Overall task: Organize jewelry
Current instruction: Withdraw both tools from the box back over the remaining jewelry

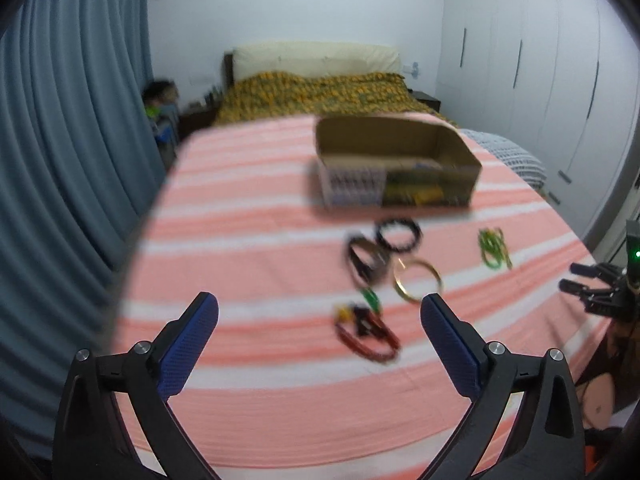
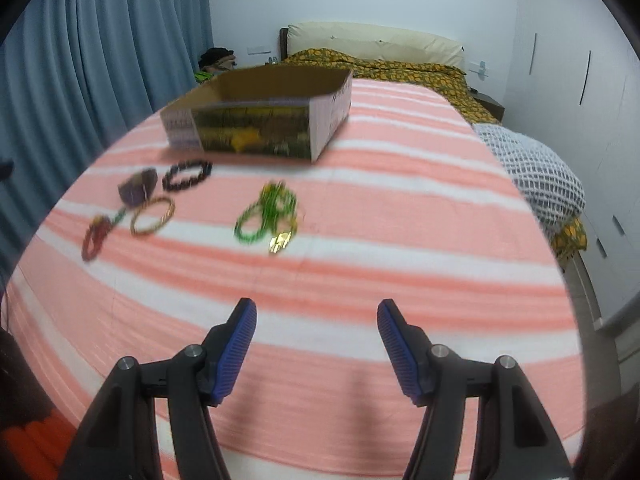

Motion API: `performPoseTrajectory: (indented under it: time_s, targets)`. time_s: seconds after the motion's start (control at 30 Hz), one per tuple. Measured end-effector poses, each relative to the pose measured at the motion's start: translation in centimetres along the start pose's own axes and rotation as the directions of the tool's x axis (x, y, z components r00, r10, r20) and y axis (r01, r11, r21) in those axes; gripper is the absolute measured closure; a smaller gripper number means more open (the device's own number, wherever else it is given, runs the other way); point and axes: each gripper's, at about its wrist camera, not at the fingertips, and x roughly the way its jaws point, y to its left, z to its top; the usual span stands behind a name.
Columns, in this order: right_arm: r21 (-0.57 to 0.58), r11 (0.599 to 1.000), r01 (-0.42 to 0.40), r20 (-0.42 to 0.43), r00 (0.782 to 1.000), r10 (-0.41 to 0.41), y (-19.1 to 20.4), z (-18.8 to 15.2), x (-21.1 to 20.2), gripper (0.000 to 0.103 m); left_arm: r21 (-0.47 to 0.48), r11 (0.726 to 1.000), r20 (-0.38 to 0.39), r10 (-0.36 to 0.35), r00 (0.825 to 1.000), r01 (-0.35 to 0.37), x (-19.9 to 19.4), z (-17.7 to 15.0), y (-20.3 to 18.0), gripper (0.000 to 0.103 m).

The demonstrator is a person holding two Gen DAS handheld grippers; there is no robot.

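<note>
1. While both views are blurred, I see the left claw (image 1: 319,314) spread wide and holding nothing above the pink-striped bedspread (image 1: 248,264).
2. My right claw (image 2: 317,320) is likewise parted and holds nothing, hovering over the same bedspread (image 2: 400,216).
3. Ahead of the left claw lie a red bracelet (image 1: 366,336), a gold bangle (image 1: 417,280), a black bead bracelet (image 1: 399,235) and a dark band (image 1: 366,260), close together.
4. Green bead jewelry (image 1: 494,247) lies apart to their right; in the right view it (image 2: 266,212) sits ahead of that claw with a small gold piece (image 2: 280,242) just beside it.
5. An open cardboard box (image 1: 396,160) stands beyond the jewelry, its inside not visible to me (image 2: 260,116).
</note>
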Motion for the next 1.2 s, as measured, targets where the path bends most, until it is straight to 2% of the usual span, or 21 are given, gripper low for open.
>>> performPoseTrajectory:
  time_s: [0.1,0.17,0.3,0.47,0.63,1.0,1.1,1.17,1.2]
  targets:
    - [0.033,0.999,-0.013,0.005,1.000,0.013,0.7,-1.3,0.8,0.038,-0.052,0.999,-0.054,-0.011,0.999,0.008,3.5,-3.8,-1.0,0.002]
    - [0.041,0.999,-0.011,0.002,1.000,0.011,1.2,-2.0,1.5,0.039,-0.078,0.997,-0.063,-0.021,0.998,0.016,4.8,-5.5,-1.4,0.002]
    - [0.020,1.000,0.008,-0.010,1.000,-0.007,2.0,-2.3,3.1,0.038,-0.047,0.999,-0.067,0.024,0.997,-0.027,6.2,-7.3,-2.5,0.002]
    - [0.005,1.000,0.025,-0.011,1.000,-0.025,2.4,-2.3,3.7,0.039,0.001,0.999,-0.103,0.046,0.994,-0.046,7.3,-7.8,-3.3,0.002]
    - [-0.013,0.999,0.051,-0.005,0.999,-0.051,2.7,-2.4,4.0,0.038,0.030,0.999,-0.184,0.045,0.982,-0.040,8.6,-8.2,-3.4,0.000]
    - [0.005,0.998,0.067,-0.008,0.998,-0.067,3.0,-2.2,3.8,0.037,0.011,0.999,-0.171,0.035,0.985,-0.034,8.2,-8.3,-3.0,0.000]
    - [-0.026,0.996,-0.084,0.037,0.996,0.085,5.7,-0.5,3.2,0.037,-0.010,0.999,-0.145,0.047,0.988,-0.049,7.3,-8.4,-2.1,0.000]
    - [-0.081,0.976,-0.202,0.023,0.979,0.204,8.8,1.0,3.4,0.039,-0.006,0.997,-0.141,0.078,0.987,-0.080,7.1,-8.6,-1.5,0.000]
    - [-0.114,0.963,-0.244,0.016,0.969,0.247,10.4,1.6,3.6,0.044,-0.010,0.996,-0.147,0.085,0.985,-0.088,7.1,-8.7,-1.1,0.000]
